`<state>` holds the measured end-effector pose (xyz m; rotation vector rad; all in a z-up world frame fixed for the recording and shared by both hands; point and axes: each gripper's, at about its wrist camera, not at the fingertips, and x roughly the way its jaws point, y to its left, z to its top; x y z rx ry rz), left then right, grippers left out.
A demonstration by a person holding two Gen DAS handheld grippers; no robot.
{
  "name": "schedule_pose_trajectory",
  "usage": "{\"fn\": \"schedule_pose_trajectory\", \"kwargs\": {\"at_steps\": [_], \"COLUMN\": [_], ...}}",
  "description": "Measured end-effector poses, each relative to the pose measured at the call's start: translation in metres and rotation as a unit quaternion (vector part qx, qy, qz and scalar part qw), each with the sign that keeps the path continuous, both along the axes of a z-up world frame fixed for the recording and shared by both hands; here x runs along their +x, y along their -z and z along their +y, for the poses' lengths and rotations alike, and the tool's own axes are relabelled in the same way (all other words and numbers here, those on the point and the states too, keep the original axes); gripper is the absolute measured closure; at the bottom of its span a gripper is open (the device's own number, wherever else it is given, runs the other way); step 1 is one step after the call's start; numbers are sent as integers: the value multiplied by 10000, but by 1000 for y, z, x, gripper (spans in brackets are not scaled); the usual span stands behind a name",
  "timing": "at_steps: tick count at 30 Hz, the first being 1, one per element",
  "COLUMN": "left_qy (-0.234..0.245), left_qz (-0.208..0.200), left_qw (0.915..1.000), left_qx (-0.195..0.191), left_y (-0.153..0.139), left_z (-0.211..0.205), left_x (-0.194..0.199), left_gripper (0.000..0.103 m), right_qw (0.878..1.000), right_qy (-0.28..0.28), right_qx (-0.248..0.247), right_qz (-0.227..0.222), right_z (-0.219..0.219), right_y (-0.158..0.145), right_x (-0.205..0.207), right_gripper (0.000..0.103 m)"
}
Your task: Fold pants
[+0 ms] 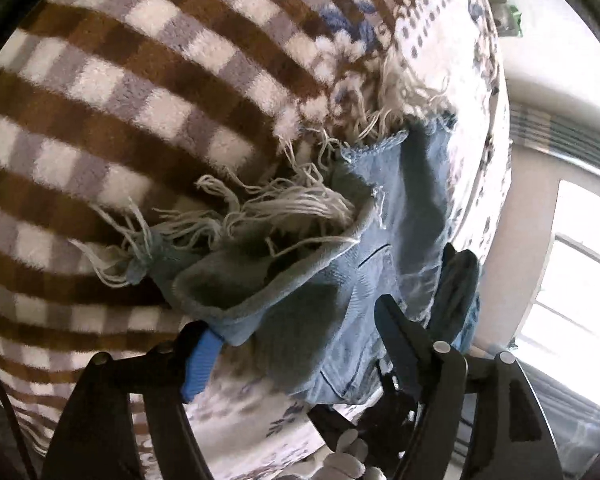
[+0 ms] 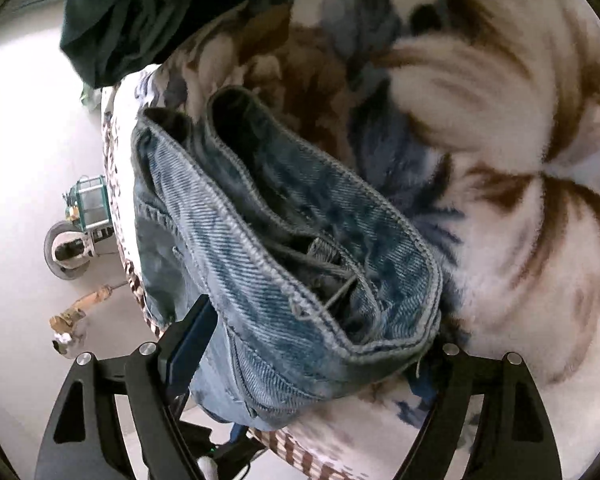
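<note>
The pants are light blue jeans with frayed white threads at the hem (image 1: 260, 208). In the left wrist view my left gripper (image 1: 300, 332) is shut on a bunched leg end of the jeans (image 1: 320, 300), held over a brown and white checked blanket (image 1: 120, 100). In the right wrist view my right gripper (image 2: 316, 344) is shut on the folded denim edge of the jeans (image 2: 284, 248), with layers of cloth between its fingers (image 2: 192, 336). The right-hand finger there is hidden behind the denim.
The flowered fleece blanket (image 2: 500, 140) covers the bed. A dark green cloth (image 2: 132, 12) hangs at top left. On the pale floor (image 2: 20, 120) stand a wheeled green device (image 2: 80, 216) and a small tan object (image 2: 80, 308). A bright window (image 1: 580, 280) lies to the right.
</note>
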<state>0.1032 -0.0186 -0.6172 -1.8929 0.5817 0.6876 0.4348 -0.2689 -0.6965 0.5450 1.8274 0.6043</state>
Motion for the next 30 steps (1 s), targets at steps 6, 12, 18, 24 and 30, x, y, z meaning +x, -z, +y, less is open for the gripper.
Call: {"fn": "schedule_pose_trajectory", "kwargs": {"at_steps": [6, 12, 18, 24, 30], "left_qy": [-124, 571, 1285, 1247, 998], "left_qz": [460, 880, 490, 443, 368], "left_qw": [9983, 9939, 9801, 9846, 9919], "left_qx": [-328, 340, 1433, 1145, 694], "left_y": [28, 14, -44, -21, 24], "left_z": [3, 18, 27, 24, 31], "left_x": [7, 34, 33, -3, 0], "left_gripper": [31, 65, 75, 73, 65], "right_qw": [10000, 9993, 9972, 9994, 9975], "right_qy": [-30, 167, 490, 271, 661], "right_qx": [36, 33, 211, 130, 245], "right_qz": [-38, -338, -526, -152, 102], "right_z": [-1, -24, -39, -50, -41], "right_y": [2, -3, -37, -29, 9], "right_x": [0, -4, -23, -58, -54], "right_gripper": [17, 47, 67, 50, 33]}}
